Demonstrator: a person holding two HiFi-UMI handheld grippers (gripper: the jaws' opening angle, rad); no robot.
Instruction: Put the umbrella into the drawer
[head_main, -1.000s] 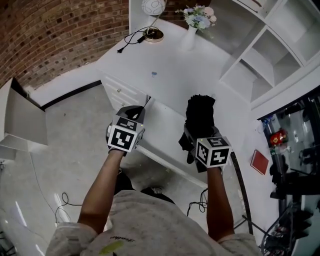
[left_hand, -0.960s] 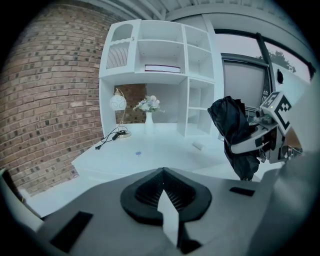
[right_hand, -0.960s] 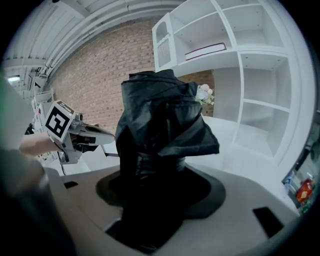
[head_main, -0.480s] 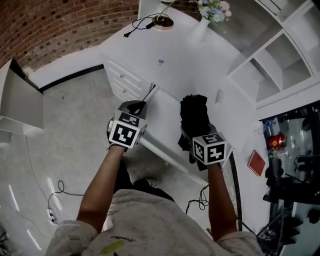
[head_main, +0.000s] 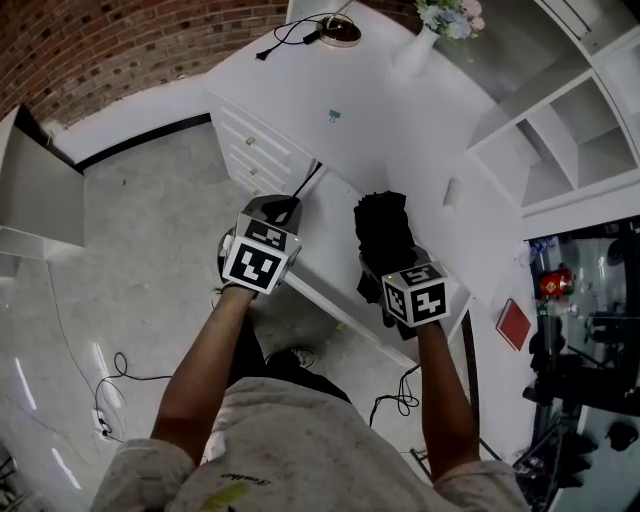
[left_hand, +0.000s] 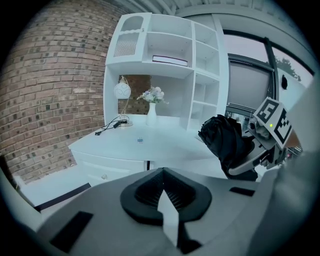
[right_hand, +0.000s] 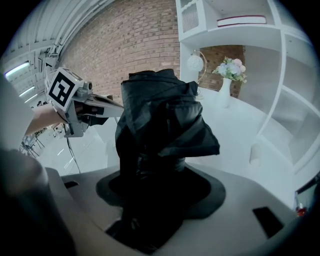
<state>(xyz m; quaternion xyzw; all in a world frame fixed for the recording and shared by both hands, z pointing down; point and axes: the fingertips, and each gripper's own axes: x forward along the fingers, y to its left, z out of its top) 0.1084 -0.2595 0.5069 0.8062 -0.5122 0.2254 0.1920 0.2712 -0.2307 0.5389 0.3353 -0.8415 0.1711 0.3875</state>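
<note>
- right gripper (head_main: 392, 262) clamped tight on folded black fabric umbrella (head_main: 381, 224), long axis pointing forward beyond fingers
- left gripper (head_main: 274, 214) closed, nothing between
- white drawer (head_main: 330, 240), seemingly open, just below-left of right gripper's fingers; right gripper nearer

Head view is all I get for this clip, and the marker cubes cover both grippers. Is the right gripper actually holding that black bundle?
Observer: Yes. In the right gripper view, the right gripper is shut on a folded black umbrella.
Operator: And the left gripper, is it empty?
Observer: No. Its own view shows the left gripper shut on a thin white edge; what that edge belongs to isn't clear there.
</note>
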